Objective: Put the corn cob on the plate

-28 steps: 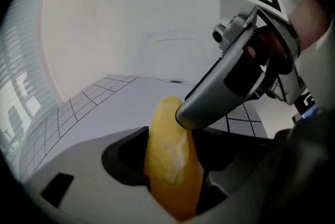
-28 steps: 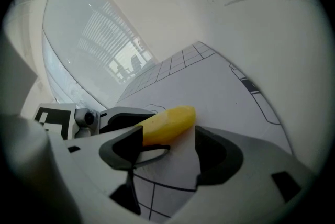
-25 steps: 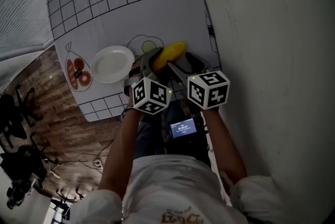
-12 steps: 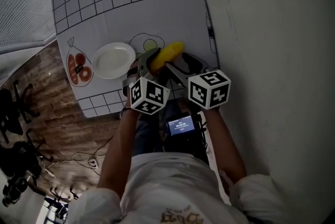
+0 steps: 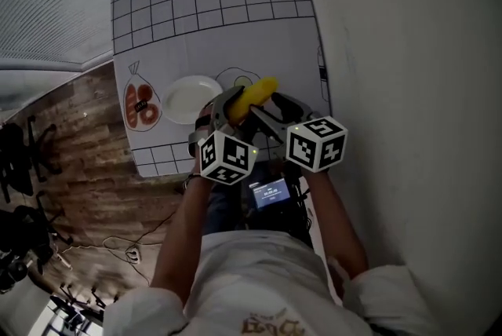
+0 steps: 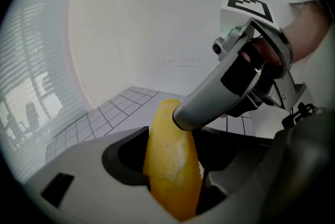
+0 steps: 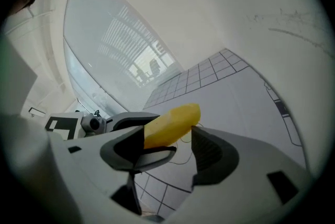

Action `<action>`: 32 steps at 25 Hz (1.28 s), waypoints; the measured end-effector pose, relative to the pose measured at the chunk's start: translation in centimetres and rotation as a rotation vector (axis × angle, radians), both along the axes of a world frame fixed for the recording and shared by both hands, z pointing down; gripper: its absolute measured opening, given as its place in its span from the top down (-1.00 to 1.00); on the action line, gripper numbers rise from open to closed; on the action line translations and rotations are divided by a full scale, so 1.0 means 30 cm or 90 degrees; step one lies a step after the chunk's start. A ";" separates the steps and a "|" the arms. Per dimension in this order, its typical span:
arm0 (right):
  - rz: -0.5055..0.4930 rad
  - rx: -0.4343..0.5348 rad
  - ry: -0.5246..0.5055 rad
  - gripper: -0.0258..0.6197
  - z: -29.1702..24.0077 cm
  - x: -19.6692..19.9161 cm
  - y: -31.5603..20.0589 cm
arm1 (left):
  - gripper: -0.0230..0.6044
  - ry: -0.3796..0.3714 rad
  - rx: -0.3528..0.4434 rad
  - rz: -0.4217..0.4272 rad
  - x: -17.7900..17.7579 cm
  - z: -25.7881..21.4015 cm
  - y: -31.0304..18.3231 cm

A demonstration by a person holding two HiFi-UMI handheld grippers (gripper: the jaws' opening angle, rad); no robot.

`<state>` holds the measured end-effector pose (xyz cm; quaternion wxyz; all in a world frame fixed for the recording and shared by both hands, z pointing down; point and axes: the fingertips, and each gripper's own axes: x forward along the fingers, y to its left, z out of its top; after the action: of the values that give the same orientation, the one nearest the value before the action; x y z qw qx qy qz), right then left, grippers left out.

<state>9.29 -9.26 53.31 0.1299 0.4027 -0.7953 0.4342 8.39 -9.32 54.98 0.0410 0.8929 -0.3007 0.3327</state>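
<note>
The yellow corn cob (image 5: 256, 93) hangs in the air above the gridded white mat, just right of the empty white plate (image 5: 188, 99). My left gripper (image 5: 227, 104) is shut on the cob: in the left gripper view the cob (image 6: 170, 139) fills the gap between the jaws of that gripper (image 6: 175, 173). My right gripper (image 5: 271, 108) comes in from the right. Its jaws (image 7: 175, 149) stand apart, with the cob (image 7: 170, 126) against the left one and a gap to the other. One right finger (image 6: 209, 97) rests on the cob's upper end.
The mat (image 5: 259, 36) bears an egg outline (image 5: 238, 76) beside the plate and a drawing of a bag of red fruit (image 5: 142, 106) at its left edge. A white wall (image 5: 408, 52) runs along the right. Left of the table lies wooden floor (image 5: 86, 169).
Both grippers have risen together with the corn cob between them. They now sit closer to the plate in the head view.
</note>
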 end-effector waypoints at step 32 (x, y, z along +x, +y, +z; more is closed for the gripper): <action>-0.218 0.052 -0.010 0.05 -0.184 -0.385 0.030 | 0.09 -0.008 0.043 -0.236 -0.374 -0.179 0.023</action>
<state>-2.25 -8.37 47.79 0.1792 0.2631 -0.8702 0.3761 -2.83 -8.61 49.61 0.0699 0.8211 -0.4711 0.3145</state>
